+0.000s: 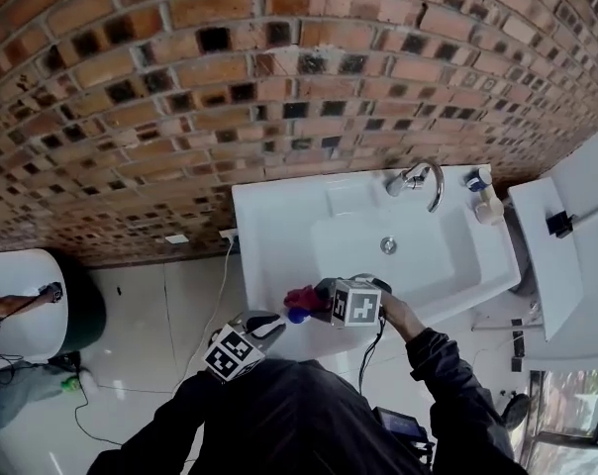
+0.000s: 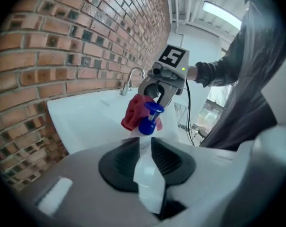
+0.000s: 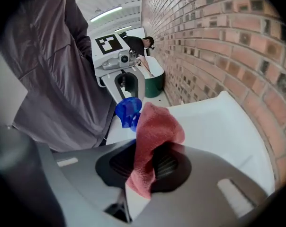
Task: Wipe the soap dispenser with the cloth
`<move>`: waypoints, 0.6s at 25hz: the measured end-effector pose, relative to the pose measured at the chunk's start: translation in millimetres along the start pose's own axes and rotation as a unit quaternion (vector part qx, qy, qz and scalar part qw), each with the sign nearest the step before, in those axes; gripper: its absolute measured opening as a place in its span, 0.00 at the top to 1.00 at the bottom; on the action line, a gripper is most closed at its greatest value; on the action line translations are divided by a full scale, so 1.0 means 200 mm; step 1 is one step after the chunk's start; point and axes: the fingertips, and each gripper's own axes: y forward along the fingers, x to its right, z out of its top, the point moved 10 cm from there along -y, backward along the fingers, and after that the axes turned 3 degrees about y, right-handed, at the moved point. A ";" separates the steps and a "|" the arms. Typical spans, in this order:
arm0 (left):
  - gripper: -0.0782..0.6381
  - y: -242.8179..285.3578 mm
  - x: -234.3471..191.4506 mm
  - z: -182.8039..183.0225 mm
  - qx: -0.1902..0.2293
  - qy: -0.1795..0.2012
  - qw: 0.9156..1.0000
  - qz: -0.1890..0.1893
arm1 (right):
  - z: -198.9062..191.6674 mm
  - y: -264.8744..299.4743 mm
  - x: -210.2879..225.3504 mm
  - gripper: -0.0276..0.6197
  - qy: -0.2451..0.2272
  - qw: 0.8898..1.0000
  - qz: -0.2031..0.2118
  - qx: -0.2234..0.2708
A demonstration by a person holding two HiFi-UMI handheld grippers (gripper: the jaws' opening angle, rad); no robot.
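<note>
**Left gripper** [image 2: 144,149]: jaws clamped on the white body of the soap dispenser [image 2: 148,178], with the blue pump head pointing away from the jaws. It is above the front edge of the sink [image 1: 279,216], towards the sink's left corner.

**Right gripper** [image 3: 144,160]: jaws pinched on a fold of the red cloth [image 3: 158,126], with the loose end bunched ahead of the tips. It is also above the sink's front edge, facing the left gripper. The cloth sits against or just beside the pump; contact cannot be confirmed.

**Step in hand (judged):** wiping the pump and neck.
- Press the bunched cloth around the pump instead of dabbing at it.
- Avoid pushing the pump down.
- Roll the bottle to present each side.
- The low clamp leaves the upper body free for the cloth.

**Pose:** the grippers point towards each other. The left slopes gently down and the right more steeply. A dark sleeve [image 1: 433,356] reaches in from the sink's front.
</note>
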 end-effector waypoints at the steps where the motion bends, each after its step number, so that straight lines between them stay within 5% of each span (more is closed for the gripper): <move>1: 0.78 0.01 0.00 0.00 0.003 -0.004 1.000 0.006 | 0.00 0.01 0.00 0.85 0.003 1.000 0.010 0.000; 8: 0.81 0.03 -0.06 0.04 0.007 -0.007 1.000 0.030 | -0.07 0.04 -0.03 0.85 0.057 0.997 0.038 0.046; 15: 0.85 0.05 -0.14 0.09 -0.008 0.015 0.999 0.031 | -0.14 0.09 -0.13 0.85 0.155 0.979 0.001 0.130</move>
